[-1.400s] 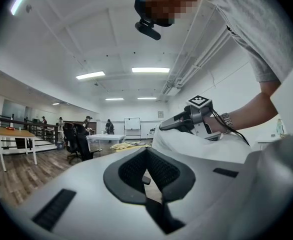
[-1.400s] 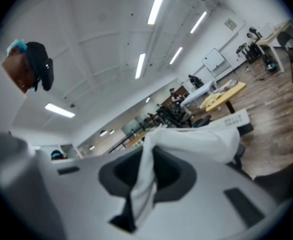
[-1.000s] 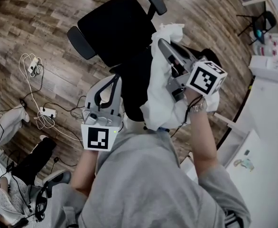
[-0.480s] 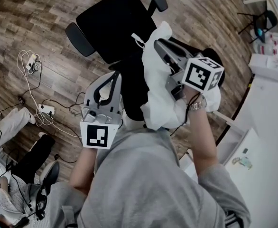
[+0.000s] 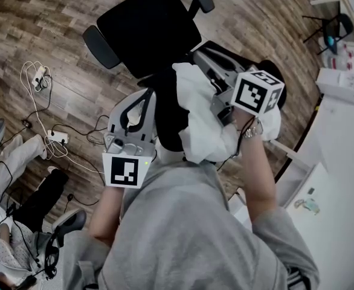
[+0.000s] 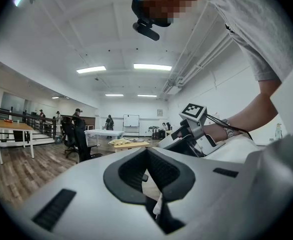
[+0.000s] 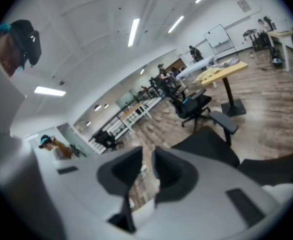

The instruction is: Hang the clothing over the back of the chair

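A white piece of clothing lies bunched over the top of the black chair back, seen from above. My right gripper reaches over it from the right. Its jaws stand almost together, with white cloth caught low between them and bare tips. My left gripper is at the left of the chair back. Its jaws are closed, and a thin strip of white cloth shows between them. The chair seat lies beyond both grippers.
Chair armrests stick out on either side of the seat. Cables and a power strip lie on the wooden floor at the left. A white desk stands at the right. Another person's legs are at the far left.
The clothing has slid down off the right gripper's tips toward the chair back, leaving the tips bare. White cloth now shows between the left gripper's jaws.
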Motion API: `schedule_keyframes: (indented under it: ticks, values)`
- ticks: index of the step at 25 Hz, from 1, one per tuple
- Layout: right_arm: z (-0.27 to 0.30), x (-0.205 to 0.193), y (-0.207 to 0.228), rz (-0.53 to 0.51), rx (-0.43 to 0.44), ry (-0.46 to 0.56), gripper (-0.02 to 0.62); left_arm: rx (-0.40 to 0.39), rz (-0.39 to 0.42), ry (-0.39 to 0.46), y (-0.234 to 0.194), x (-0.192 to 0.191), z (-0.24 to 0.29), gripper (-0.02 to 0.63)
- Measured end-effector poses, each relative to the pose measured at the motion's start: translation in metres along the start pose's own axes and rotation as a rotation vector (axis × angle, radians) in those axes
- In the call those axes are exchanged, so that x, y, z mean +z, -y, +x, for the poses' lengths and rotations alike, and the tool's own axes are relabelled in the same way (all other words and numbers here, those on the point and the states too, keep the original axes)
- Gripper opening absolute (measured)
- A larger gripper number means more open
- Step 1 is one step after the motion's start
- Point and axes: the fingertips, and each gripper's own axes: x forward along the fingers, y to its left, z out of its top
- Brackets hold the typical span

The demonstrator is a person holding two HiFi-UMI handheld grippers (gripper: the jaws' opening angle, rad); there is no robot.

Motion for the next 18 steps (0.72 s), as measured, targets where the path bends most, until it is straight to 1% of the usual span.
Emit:
schedule_keyframes:
  ticks: [2, 5, 7, 11, 14, 16, 18]
  values:
    - [-0.002, -0.002, 0.001, -0.001, -0.007, 0.007, 0.059, 0.0, 0.004, 0.001, 0.001, 0.0, -0.003, 0.034]
    - [-0.004, 0.0, -0.004, -0.02, 0.0, 0.016, 0.044, -0.006, 0.016, -0.014, 0.001, -0.001, -0.006, 0.034]
    - [-0.007, 0.003, -0.01, -0.043, 0.009, 0.028, 0.038, -0.009, 0.018, -0.014, 0.002, 0.001, -0.009, 0.034]
    - [-0.022, 0.013, -0.023, -0.068, 0.044, 0.071, 0.038, -0.002, 0.032, 0.013, 0.01, 0.011, -0.013, 0.034]
    - [-0.034, 0.019, -0.037, -0.091, 0.064, 0.094, 0.038, 0.018, 0.015, 0.027, 0.015, 0.017, -0.02, 0.034]
    - [-0.044, 0.02, -0.045, -0.093, 0.079, 0.11, 0.038, 0.02, 0.012, 0.028, 0.024, 0.019, -0.026, 0.034]
    - [-0.056, 0.022, -0.051, -0.1, 0.091, 0.127, 0.038, 0.012, 0.026, 0.028, 0.035, 0.022, -0.031, 0.034]
